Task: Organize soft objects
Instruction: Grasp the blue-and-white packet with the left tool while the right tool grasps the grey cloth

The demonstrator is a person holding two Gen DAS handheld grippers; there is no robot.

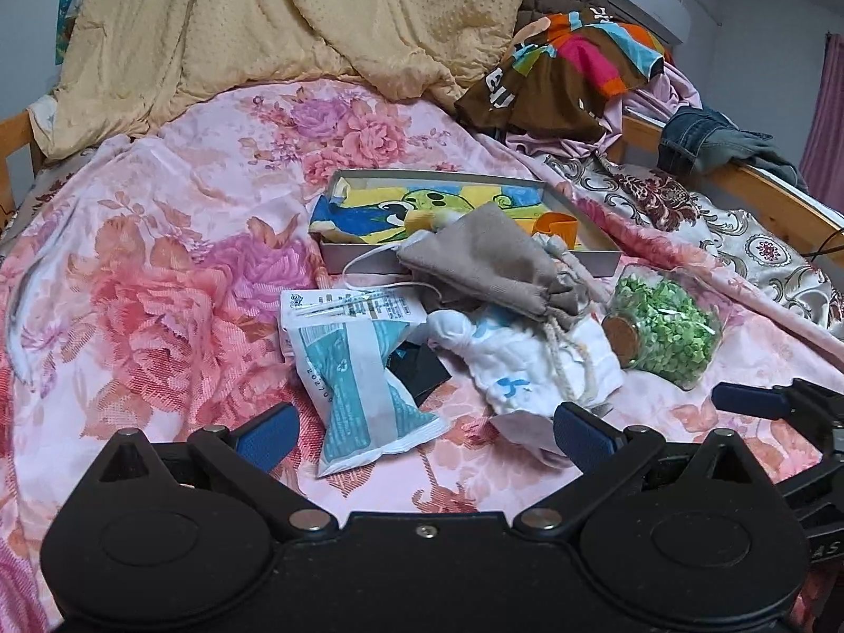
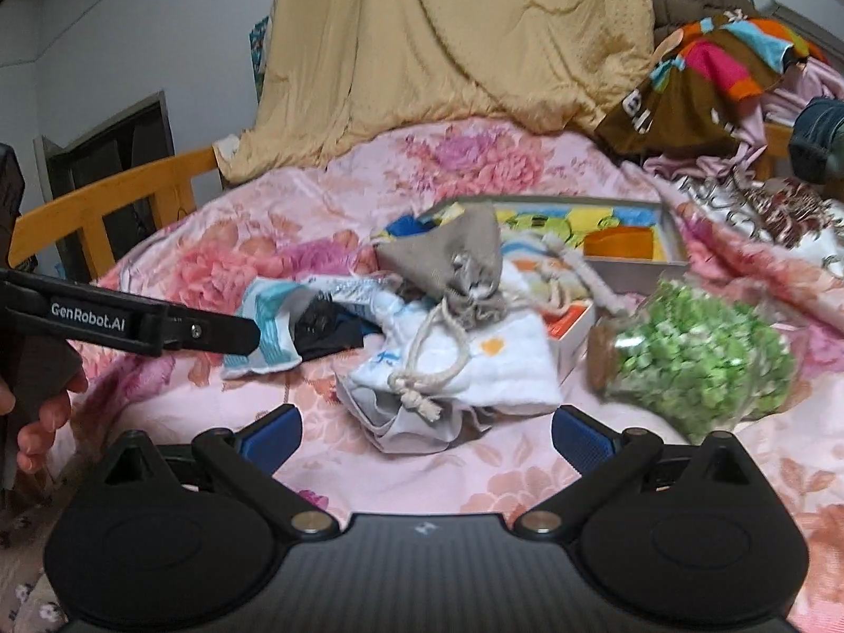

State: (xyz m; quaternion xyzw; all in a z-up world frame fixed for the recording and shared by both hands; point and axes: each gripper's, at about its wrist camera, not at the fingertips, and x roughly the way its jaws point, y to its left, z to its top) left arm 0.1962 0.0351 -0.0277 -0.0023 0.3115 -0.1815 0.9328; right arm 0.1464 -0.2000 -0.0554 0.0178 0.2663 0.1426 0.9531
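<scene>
Pouch, white cloth and packet lie heaped on the bed near the tray, unsorted. Both my left gripper and right gripper are wide open, empty; nearly everything's left.

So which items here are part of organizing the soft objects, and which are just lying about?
Job:
grey drawstring pouch
white cloth
teal-and-white packet
tray

Lying about:
corked jar of green bits
yellow quilt
jeans
</scene>
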